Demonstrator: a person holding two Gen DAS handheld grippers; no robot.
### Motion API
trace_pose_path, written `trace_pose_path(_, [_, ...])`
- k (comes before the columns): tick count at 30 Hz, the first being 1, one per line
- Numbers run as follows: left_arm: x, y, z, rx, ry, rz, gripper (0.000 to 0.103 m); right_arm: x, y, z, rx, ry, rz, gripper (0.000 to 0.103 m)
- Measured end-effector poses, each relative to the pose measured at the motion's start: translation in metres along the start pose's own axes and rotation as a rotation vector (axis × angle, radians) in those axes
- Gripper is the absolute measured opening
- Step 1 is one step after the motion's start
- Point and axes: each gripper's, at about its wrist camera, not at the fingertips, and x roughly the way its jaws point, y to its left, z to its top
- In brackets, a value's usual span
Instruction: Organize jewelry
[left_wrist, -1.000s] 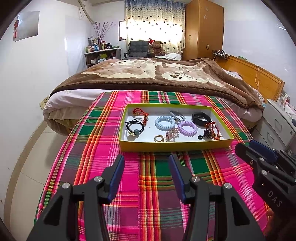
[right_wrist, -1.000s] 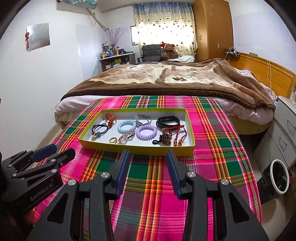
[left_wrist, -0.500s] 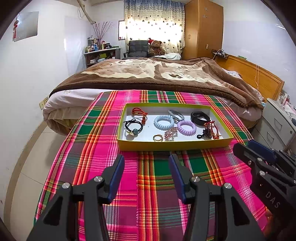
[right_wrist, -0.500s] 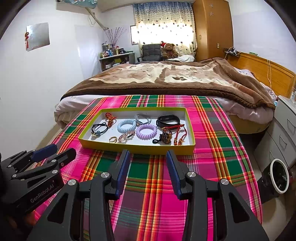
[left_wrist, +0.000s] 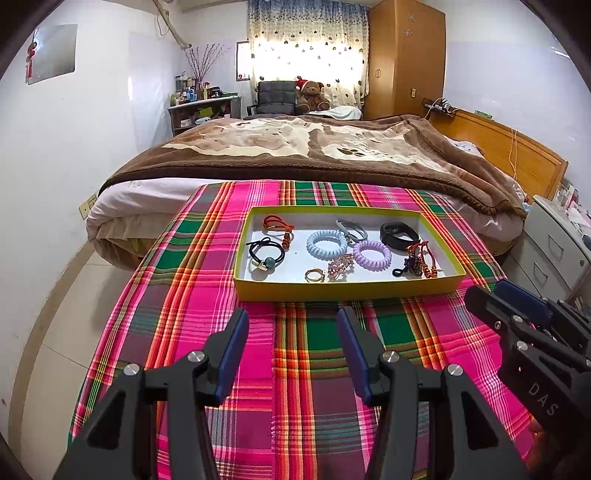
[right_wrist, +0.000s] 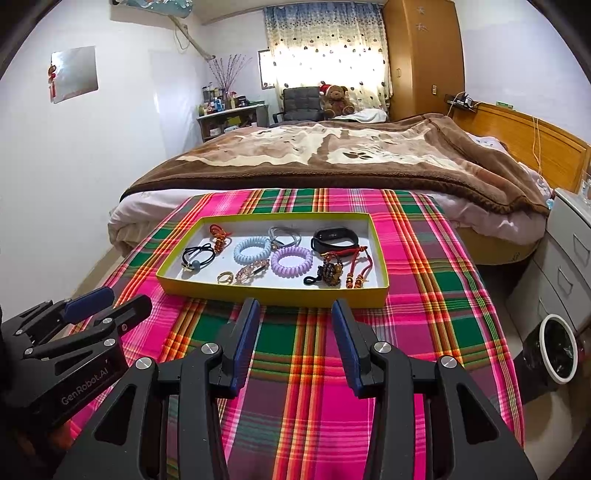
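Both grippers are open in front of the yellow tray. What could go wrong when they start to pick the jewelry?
1. The gold ring lies close beside the sparkly clip; wide pads may catch both.
2. The red cords look tangled with the beaded charm, so lifting one may drag the other.
3. The tray could slide on the plaid cloth.

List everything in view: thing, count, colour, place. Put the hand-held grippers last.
tray: one, yellow rim, white floor, on the plaid cloth
plaid cloth: one, pink, green and orange, under the tray
coil hair ties: two, light blue and lilac, mid tray
black hair tie: one, with teal bead, tray's left end
red cord bracelet: one, far left corner
grey hair ties: looped together, far middle
black wristband: one, far right
gold ring: one, near edge
rhinestone clip: one, pinkish, beside the ring
beaded cords: dark and red, right end
bed: one, brown blanket, behind
teddy bear: one, brown, far end
left hand-held gripper: black, blue pads, open
right hand-held gripper: same, open
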Motion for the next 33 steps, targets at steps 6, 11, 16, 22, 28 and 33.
trace_pose_path(6, [0.0005, -0.001, 0.0004, 0.003, 0.002, -0.002, 0.052, -0.0001, -0.0002, -0.0006, 0.0, 0.0, 0.0, 0.042])
trace_pose_path(11, [0.0003, -0.0016, 0.0003, 0.002, 0.001, -0.001, 0.052, -0.0001, 0.0, -0.0008, 0.0, 0.003, -0.002, 0.042])
trace_pose_path(16, [0.001, -0.002, -0.0009, 0.004, 0.005, 0.001, 0.052, -0.0001, 0.0001, -0.0016, 0.002, 0.003, -0.003, 0.042])
trace_pose_path(22, [0.0011, -0.002, -0.0017, 0.004, 0.007, -0.004, 0.052, 0.0004, 0.0, -0.0017, 0.002, 0.003, -0.003, 0.042])
trace_pose_path(28, [0.0011, -0.0018, -0.0016, 0.004, 0.008, -0.002, 0.052, 0.0008, 0.0001, -0.002, 0.003, 0.007, -0.003, 0.042])
trace_pose_path(33, [0.0018, -0.0011, -0.0022, 0.002, 0.014, -0.004, 0.052, 0.0017, -0.0007, -0.0027, 0.003, 0.01, -0.002, 0.042])
